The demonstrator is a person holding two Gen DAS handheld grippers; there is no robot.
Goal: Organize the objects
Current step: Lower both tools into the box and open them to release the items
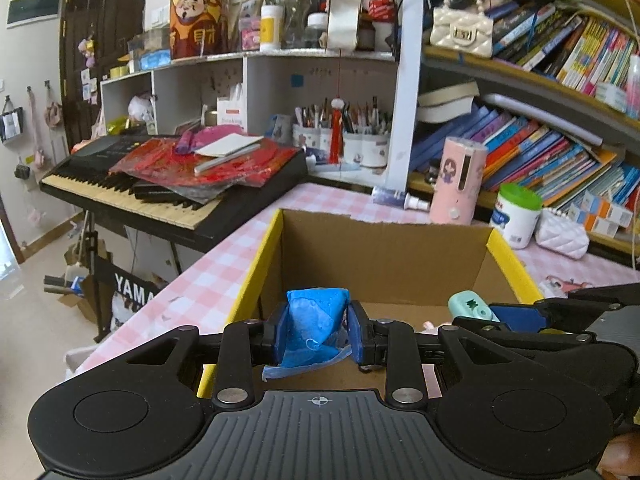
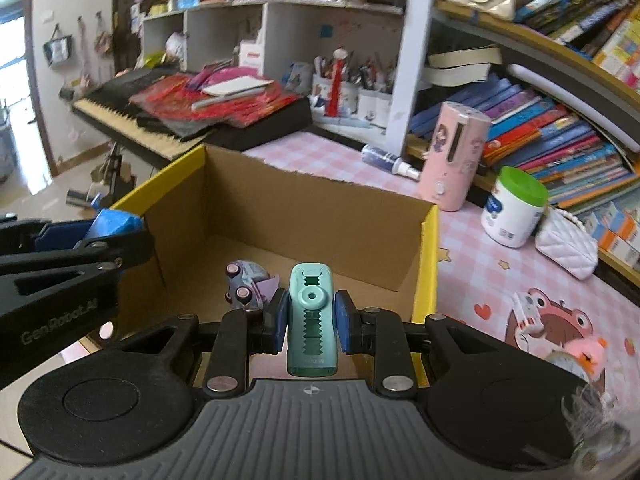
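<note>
An open cardboard box [image 1: 384,248] with yellow rims stands on the pink checked table; it also shows in the right wrist view [image 2: 304,216]. My left gripper [image 1: 314,334] is shut on a crumpled blue packet [image 1: 316,328] above the box's near left corner; the packet also shows in the right wrist view [image 2: 114,222]. My right gripper [image 2: 311,318] is shut on a teal correction-tape dispenser [image 2: 311,320] above the box's near edge; the dispenser shows in the left wrist view [image 1: 470,308]. A purple toy car [image 2: 246,286] lies inside the box.
A pink cylinder [image 2: 454,156], a green-lidded white jar [image 2: 514,206], a spray bottle [image 2: 390,160] and a white quilted pouch [image 2: 568,246] stand behind and right of the box. Small toys [image 2: 588,356] lie at the right. A keyboard piano [image 1: 172,184] borders the table's left.
</note>
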